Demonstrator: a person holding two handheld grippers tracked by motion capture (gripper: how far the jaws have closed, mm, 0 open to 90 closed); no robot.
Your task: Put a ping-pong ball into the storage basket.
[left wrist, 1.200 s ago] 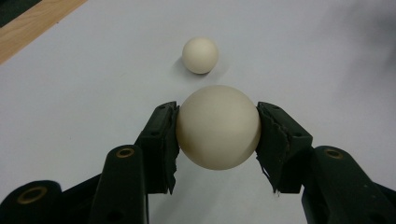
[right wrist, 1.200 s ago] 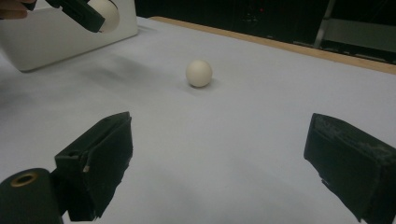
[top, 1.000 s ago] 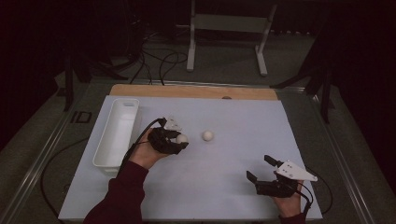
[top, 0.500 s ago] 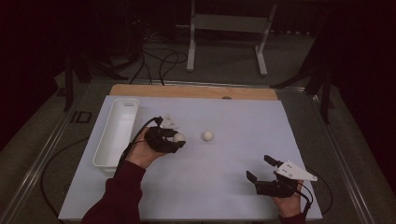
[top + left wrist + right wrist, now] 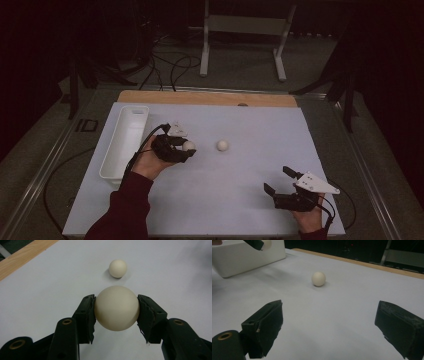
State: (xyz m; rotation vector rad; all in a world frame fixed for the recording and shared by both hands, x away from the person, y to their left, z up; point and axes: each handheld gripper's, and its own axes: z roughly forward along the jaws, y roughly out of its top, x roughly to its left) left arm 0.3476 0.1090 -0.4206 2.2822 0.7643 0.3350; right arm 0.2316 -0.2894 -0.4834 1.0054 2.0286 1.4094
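Work surface: a table covered by a pale grey-white mat (image 5: 240, 200), with a strip of bare wood (image 5: 200, 98) exposed along its far edge. Resting directly on the mat are a white rectangular bin (image 5: 125, 140), placed lengthwise near the left edge, and one cream ball (image 5: 222, 145) near the centre, well apart from the bin.

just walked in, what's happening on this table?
A person is working with a handheld gripper in each hand. The left gripper is shut on a cream ball, held just beside the white tray at the left of the white mat. A second ball sits loose on the mat near the middle. The right gripper rests near the front right corner, jaws wide open with nothing between them, pointed toward that loose ball.
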